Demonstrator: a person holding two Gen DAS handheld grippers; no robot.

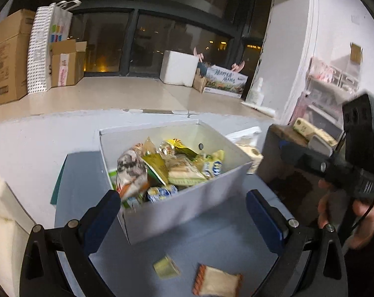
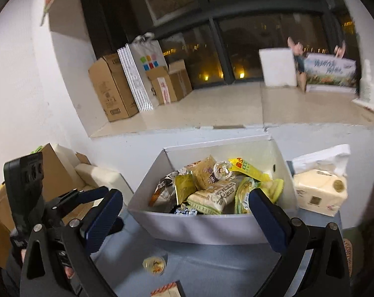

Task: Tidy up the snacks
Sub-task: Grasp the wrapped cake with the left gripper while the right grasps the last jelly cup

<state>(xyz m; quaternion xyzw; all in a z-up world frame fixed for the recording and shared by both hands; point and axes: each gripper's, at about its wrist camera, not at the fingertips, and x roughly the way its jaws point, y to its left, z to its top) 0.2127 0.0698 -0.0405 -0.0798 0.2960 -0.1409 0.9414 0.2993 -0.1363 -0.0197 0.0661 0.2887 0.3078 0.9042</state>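
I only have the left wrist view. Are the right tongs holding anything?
Observer: No, the right tongs are open and empty, aimed at the snack box.
Operator: What's the cream thing half hidden behind the box?
Observer: A tissue pack, just right of the box, with a white plastic bag behind it.
Operator: And the small yellow thing in front?
Observer: A round sealed cup, lying loose in front of the box.
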